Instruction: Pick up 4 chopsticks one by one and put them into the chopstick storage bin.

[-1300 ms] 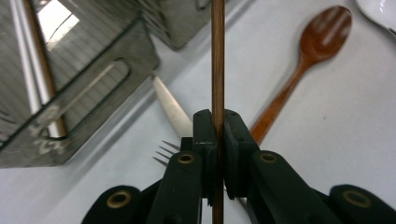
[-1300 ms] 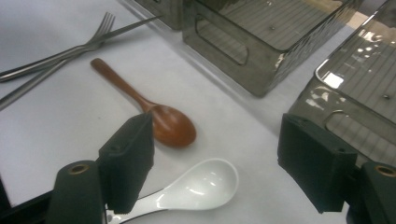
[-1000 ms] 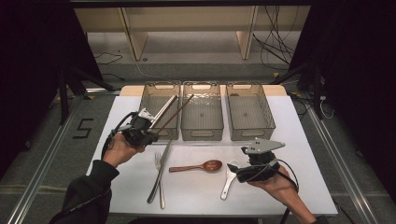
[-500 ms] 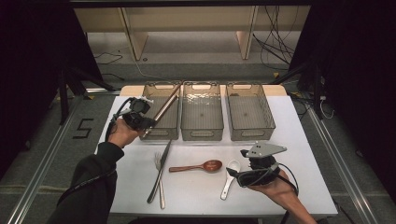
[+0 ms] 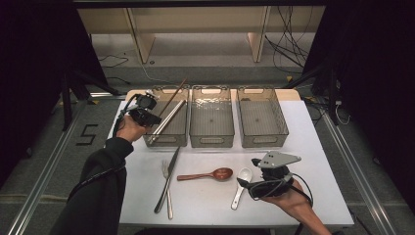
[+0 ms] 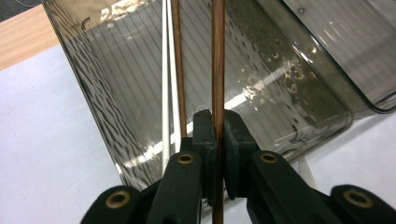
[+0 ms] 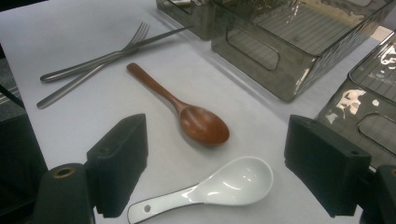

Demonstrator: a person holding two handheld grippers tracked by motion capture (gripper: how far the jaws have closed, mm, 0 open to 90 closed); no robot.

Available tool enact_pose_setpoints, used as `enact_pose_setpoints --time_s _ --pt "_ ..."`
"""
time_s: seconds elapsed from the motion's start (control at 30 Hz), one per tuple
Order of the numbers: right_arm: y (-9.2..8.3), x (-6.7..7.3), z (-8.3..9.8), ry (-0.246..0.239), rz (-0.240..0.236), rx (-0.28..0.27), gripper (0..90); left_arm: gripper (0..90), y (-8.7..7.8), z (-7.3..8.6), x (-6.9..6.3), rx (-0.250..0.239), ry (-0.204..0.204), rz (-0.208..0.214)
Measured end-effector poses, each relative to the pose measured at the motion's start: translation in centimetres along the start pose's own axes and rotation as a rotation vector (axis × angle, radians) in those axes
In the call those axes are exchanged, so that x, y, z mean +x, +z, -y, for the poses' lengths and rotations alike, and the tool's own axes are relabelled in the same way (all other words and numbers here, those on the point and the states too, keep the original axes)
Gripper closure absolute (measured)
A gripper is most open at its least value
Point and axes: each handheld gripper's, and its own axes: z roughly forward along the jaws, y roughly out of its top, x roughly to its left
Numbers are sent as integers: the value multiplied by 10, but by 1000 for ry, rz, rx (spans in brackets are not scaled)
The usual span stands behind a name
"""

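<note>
Two chopsticks (image 6: 217, 70) | left tongs (image 6: 215, 135) clamped (over left bin (image 6: 116, 84))

The left gripper (image 5: 152, 115), clamped on a brown chopstick (image 6: 217, 60), has moved from the near end of the left tray (image 5: 177, 139) to its left rim

My left gripper (image 5: 147, 111) hangs over the left smoky clear plastic bin (image 5: 169, 134), whose walls box in any sideways pass. Two more such bins, the middle (image 5: 211, 139) and the right (image 5: 262, 139), stand in a tight row beside it. My right gripper (image 7: 212, 163) has its jaws spread over the white ceramic spoon (image 7: 210, 189), the brown wooden spoon (image 7: 187, 114) just beyond. The bare white tabletop (image 5: 323, 147) to the right stays free.
</note>
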Motion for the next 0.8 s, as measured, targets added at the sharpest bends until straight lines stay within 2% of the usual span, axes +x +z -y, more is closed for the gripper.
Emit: enact_pose_setpoints --time_s 0.2,0.47,0.53,0.63,0.73,0.8 --pt "-1 1 0 -5 -1 -2 227 844 9 -2 3 4 -10 -17" --pt "-1 1 -1 -12 -4 1 231 841 14 -3 5 3 -18 -18" --pt "-1 2 -1 -11 -4 1 232 841 15 -4 4 9 -12 -30" --pt "-1 2 -1 -14 -7 -1 234 833 19 -5 5 0 -28 -53" --pt "-1 2 -1 -15 -8 2 235 697 20 -5 5 -1 -19 -76" --pt "-2 2 -1 -14 -11 -1 237 658 20 -4 5 -8 -37 -83"
